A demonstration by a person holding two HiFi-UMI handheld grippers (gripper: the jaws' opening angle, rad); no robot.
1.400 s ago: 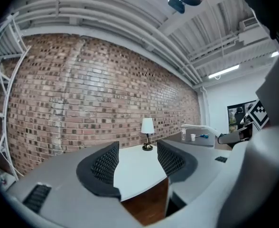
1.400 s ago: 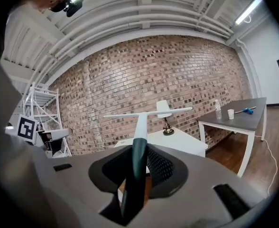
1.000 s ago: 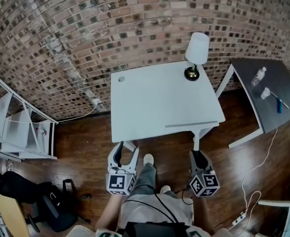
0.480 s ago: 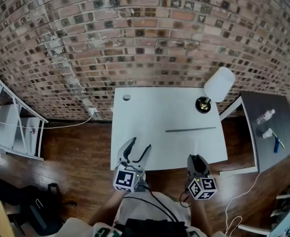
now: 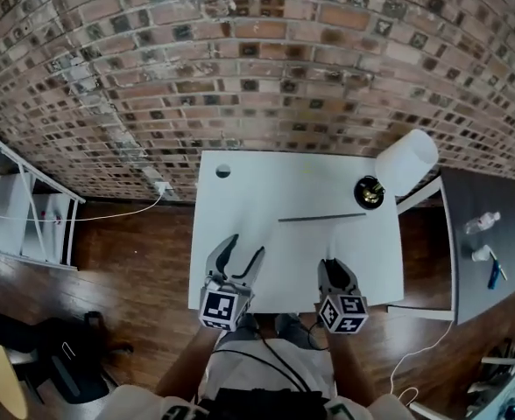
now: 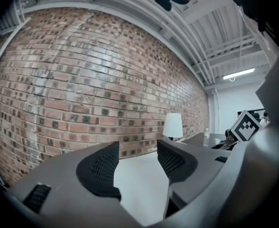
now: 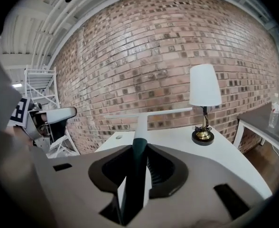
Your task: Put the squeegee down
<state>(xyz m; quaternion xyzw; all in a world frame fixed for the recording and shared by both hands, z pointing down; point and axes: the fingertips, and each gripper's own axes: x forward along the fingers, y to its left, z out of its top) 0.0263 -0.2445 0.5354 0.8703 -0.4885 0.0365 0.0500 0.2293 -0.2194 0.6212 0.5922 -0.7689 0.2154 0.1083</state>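
Note:
The squeegee has a long pale blade (image 5: 323, 218) held level over the middle of the white table (image 5: 240, 199), and a thin handle that runs back to my right gripper (image 5: 332, 275). In the right gripper view the right gripper (image 7: 138, 158) is shut on the dark green handle (image 7: 137, 167), with the blade (image 7: 151, 113) crosswise ahead. My left gripper (image 5: 237, 261) stands open over the table's near left part, nothing between its jaws. In the left gripper view the left gripper (image 6: 138, 161) shows only bare tabletop between its dark pads (image 6: 101, 167).
A white-shaded lamp (image 5: 404, 166) with a brass base stands at the table's far right corner. A cable hole (image 5: 222, 171) is at the far left corner. A dark side table (image 5: 481, 234) with bottles stands to the right, a metal shelf (image 5: 12, 208) to the left, and a brick wall behind.
Both grippers have come forward from in front of the table to over its near part. The squeegee went along in the right gripper, and its blade now hangs over the table's middle.

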